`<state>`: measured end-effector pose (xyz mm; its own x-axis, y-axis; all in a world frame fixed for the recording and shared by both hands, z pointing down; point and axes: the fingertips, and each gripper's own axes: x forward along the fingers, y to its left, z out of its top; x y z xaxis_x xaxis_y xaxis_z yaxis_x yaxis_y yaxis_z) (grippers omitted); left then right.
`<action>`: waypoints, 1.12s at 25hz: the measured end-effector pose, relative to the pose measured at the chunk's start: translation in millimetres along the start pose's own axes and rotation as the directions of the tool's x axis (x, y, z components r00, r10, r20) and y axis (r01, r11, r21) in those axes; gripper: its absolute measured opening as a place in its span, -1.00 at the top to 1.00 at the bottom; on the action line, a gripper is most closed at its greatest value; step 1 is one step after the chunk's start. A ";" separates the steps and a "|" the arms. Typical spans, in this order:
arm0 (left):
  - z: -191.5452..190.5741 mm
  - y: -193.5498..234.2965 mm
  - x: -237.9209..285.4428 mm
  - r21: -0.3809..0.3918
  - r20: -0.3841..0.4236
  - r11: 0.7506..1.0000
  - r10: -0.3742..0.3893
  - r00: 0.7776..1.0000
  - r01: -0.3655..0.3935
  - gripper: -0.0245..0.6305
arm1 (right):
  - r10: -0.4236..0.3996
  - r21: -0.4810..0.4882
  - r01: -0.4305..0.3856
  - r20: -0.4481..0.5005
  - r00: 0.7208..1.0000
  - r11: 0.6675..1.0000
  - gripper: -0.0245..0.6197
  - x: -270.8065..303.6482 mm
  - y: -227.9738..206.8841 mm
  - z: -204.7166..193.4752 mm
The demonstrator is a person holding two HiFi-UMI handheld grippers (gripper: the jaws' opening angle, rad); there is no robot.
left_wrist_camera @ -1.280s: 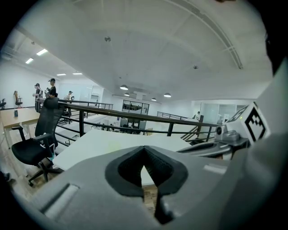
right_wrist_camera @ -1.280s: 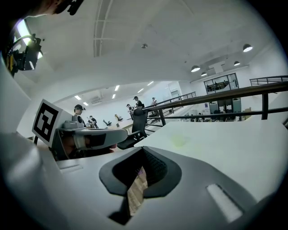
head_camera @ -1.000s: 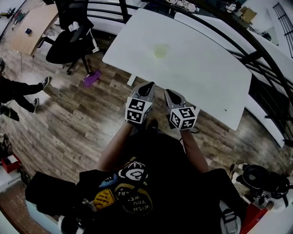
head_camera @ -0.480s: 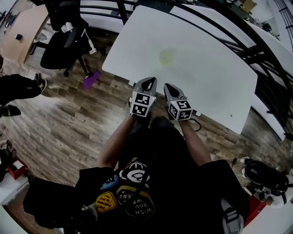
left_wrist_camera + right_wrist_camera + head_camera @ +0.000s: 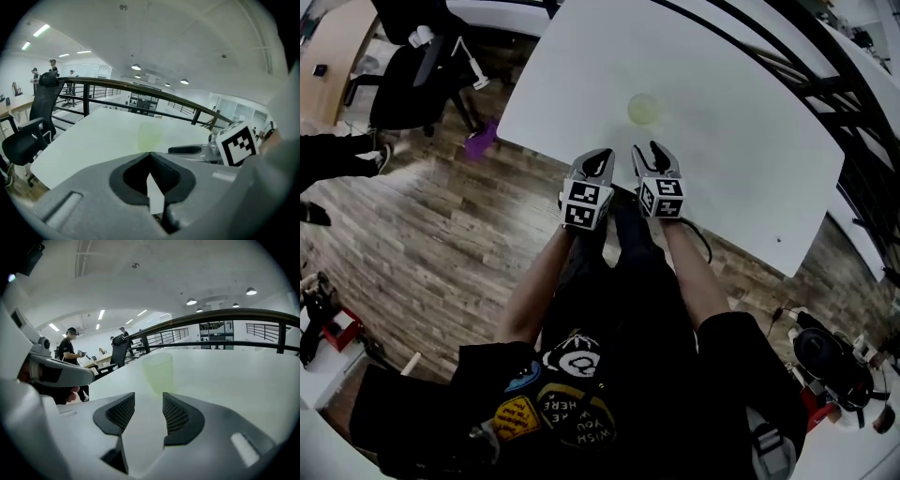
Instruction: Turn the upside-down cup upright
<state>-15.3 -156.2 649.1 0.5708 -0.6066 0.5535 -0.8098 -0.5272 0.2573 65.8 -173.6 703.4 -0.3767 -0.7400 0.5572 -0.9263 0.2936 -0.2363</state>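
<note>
Ahead of both grippers, a pale green, see-through cup (image 5: 643, 109) stands alone on the white tabletop (image 5: 741, 159), toward its near edge; whether its mouth faces up or down cannot be told. The right gripper (image 5: 655, 150) is the closer of the two. It points at the cup from the near side without touching it, and in the right gripper view the cup sits just above and between the jaw tips, slightly to the right. Its jaws have just been opening and stand partly apart, with only bare tabletop between them. The left gripper (image 5: 598, 161) hovers beside it at the tabletop's edge, jaws pressed together on nothing, the cup ahead and a little to its right. A black office chair (image 5: 408, 75) stands on the wooden floor (image 5: 441, 244) off to the left, and a dark railing (image 5: 825, 75) runs past the far side.
</note>
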 end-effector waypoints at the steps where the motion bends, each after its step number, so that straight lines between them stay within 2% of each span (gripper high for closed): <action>1: 0.2 2.0 3.6 -0.001 -0.007 1.000 0.010 1.000 -0.010 0.91 | 0.004 -0.007 -0.004 0.004 1.000 1.000 0.34 5.2 -6.2 2.7; 7: 9.6 3.2 11.6 -0.047 -0.008 0.997 0.054 0.999 -0.054 0.91 | 0.033 -0.071 -0.034 -0.021 0.999 0.997 0.01 39.7 -33.9 11.3; 10: 11.2 6.2 7.2 -0.088 -0.009 0.993 0.073 0.997 -0.074 0.91 | 0.062 -0.128 -0.066 -0.034 0.997 0.990 -0.05 55.4 -36.0 12.0; 15: 19.2 15.8 -1.2 -0.097 0.008 0.990 0.100 0.995 -0.099 0.91 | 0.083 -0.193 -0.088 -0.031 0.996 0.977 -0.26 80.1 -31.4 20.1; 18: 18.8 16.8 -1.4 -0.088 0.001 0.991 0.105 0.994 -0.104 0.91 | 0.084 -0.217 -0.096 -0.064 0.994 0.971 -0.28 88.3 -28.9 18.4; 22: 14.1 18.9 -1.9 -0.100 -0.007 0.989 0.111 0.994 -0.111 0.91 | 0.091 -0.269 -0.103 -0.059 0.994 0.958 -0.29 88.9 -22.6 20.1; 24: 15.0 17.9 -1.3 -0.111 -0.006 0.988 0.108 0.994 -0.108 0.91 | 0.084 -0.272 -0.097 -0.061 0.995 0.957 -0.35 93.0 -23.5 22.0; 28: 17.6 16.0 -0.5 -0.104 0.002 0.990 0.100 0.995 -0.099 0.91 | 0.064 -0.264 -0.071 -0.038 0.997 0.962 -0.35 100.0 -26.0 30.7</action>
<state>-26.1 -174.8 639.0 0.4870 -0.6577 0.5746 -0.8723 -0.3996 0.2818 52.5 -273.9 740.9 -0.4350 -0.6966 0.5706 -0.8670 0.4951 -0.0564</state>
